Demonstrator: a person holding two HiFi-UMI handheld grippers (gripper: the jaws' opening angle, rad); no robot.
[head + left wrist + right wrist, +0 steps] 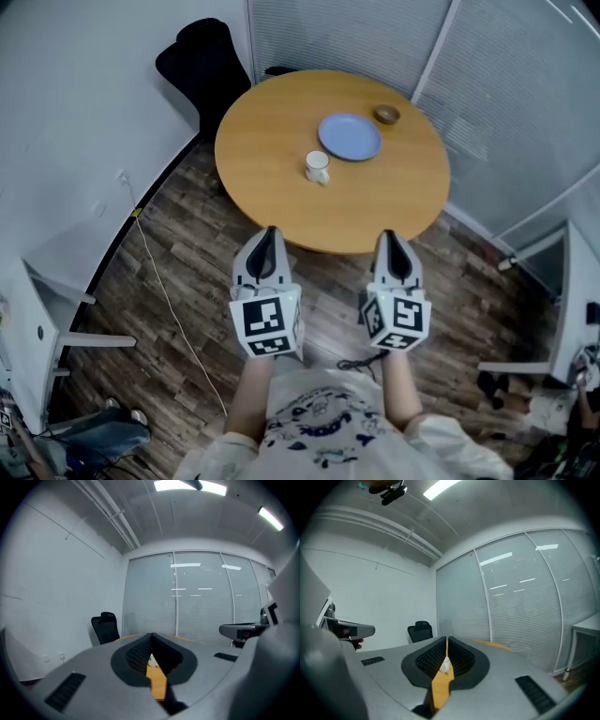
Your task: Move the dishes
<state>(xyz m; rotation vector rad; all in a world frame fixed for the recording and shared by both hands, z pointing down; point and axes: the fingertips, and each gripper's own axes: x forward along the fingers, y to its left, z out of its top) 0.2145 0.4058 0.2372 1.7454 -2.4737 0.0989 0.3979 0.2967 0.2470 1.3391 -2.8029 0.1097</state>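
The left gripper (271, 232) and the right gripper (388, 235) are light grey, and each one ends in a point like a beak. Inside they have black pads (137, 654) covered with tiny bumps. The grey shell has small black slots (65, 691). Each gripper has a cube (265, 322) with black and white square marks on it. The person wears a white shirt (328, 427) with dark blue pictures and short sleeves (441, 441).

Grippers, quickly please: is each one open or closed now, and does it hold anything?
Left gripper: closed, holding nothing.
Right gripper: closed, holding nothing.
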